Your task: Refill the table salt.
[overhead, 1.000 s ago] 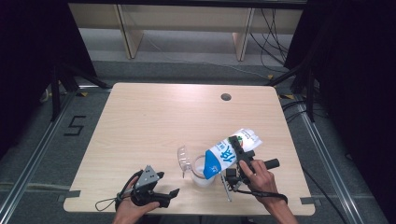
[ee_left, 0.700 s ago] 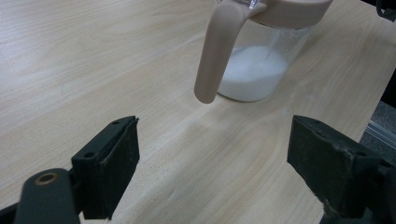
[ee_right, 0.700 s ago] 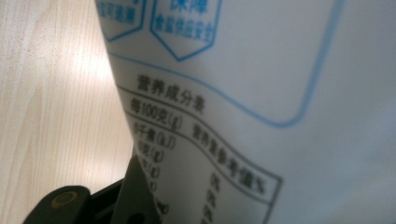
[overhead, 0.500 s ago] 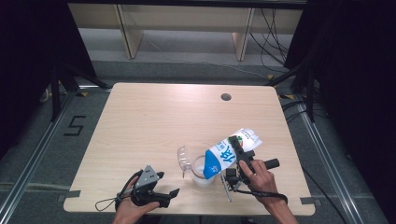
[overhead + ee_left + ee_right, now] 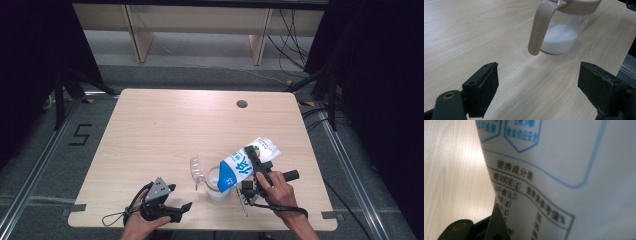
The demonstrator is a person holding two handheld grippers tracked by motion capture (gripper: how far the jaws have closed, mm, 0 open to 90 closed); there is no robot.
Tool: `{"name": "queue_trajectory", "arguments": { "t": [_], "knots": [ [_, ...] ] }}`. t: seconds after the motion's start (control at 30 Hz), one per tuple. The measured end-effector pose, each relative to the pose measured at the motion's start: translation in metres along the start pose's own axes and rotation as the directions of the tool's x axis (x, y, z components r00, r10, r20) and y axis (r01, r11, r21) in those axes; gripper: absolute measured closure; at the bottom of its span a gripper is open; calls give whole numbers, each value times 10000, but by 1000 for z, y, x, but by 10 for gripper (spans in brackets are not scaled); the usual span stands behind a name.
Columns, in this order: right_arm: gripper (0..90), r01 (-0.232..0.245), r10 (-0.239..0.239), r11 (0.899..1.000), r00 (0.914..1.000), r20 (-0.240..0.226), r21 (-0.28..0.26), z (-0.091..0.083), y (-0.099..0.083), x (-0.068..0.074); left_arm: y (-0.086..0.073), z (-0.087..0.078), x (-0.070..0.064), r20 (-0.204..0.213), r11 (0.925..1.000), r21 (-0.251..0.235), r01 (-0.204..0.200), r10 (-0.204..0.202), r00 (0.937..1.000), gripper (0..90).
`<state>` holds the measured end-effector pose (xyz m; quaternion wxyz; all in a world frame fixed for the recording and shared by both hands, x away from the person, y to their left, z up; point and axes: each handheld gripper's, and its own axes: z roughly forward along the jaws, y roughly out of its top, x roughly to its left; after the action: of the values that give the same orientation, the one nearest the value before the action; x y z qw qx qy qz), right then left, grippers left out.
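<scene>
Milk carton (image 5: 247,162) clamped in right gripper (image 5: 254,172), long axis tilted down-left, spout end directly over clear jug (image 5: 218,183) near table's (image 5: 150,130) near edge, white liquid in base. Left gripper (image 5: 167,207) released, jaws wide, resting left of jug handle (image 5: 539,28), apart.

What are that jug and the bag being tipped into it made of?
The jug looks like clear plastic or glass, since white powder shows through its wall; its handle is matte beige plastic. The bag looks like glossy printed plastic film, though coated paper is possible.
</scene>
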<state>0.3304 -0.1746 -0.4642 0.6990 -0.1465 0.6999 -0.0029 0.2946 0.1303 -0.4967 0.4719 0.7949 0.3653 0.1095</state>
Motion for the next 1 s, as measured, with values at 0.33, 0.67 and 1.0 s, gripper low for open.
{"name": "queue_trajectory", "arguments": {
  "t": [0.33,0.67,1.0],
  "knots": [
    [627,-169,169,9999,9999,21,-4,1,0,2,0,0,0,-5,10000,31,-15,15,10000,164],
    [629,181,-179,9997,9998,110,-169,2,0,0,0,0,0,-14,10000,-20,-4,4,10000,164],
    [635,-51,54,9999,9997,228,-123,1,0,3,0,1,0,14,10000,-52,27,-27,10000,164]
  ]
}}
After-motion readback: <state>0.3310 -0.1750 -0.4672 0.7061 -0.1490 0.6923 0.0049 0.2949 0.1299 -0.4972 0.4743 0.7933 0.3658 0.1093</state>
